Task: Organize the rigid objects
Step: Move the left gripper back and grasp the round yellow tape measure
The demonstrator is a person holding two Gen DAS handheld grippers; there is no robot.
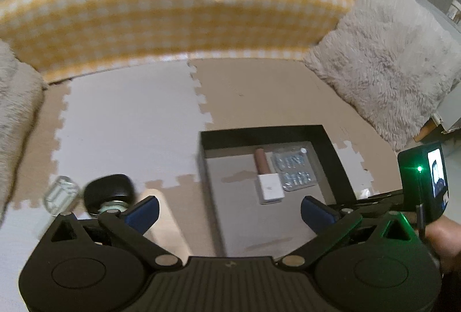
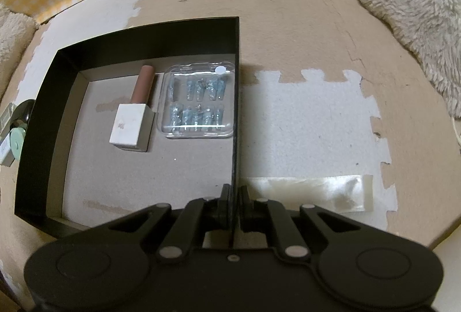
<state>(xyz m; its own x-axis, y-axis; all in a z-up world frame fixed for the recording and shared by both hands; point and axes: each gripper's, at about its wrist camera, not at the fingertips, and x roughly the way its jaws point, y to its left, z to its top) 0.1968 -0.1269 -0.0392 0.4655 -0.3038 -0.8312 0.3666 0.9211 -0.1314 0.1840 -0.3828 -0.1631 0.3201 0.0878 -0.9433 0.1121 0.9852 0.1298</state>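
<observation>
Left wrist view: the left gripper hangs spread wide with nothing between its fingers, low in frame. At centre, inside the black box, the lipstick tube lies lengthwise, brown end toward the top, beside the blister pack.

Right wrist view: the right gripper is clamped on the box's right wall at bottom centre.

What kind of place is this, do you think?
Probably a home living area, on the floor: interlocking foam mat tiles, a yellow gingham cushion and a fluffy pillow surround the black box.
</observation>
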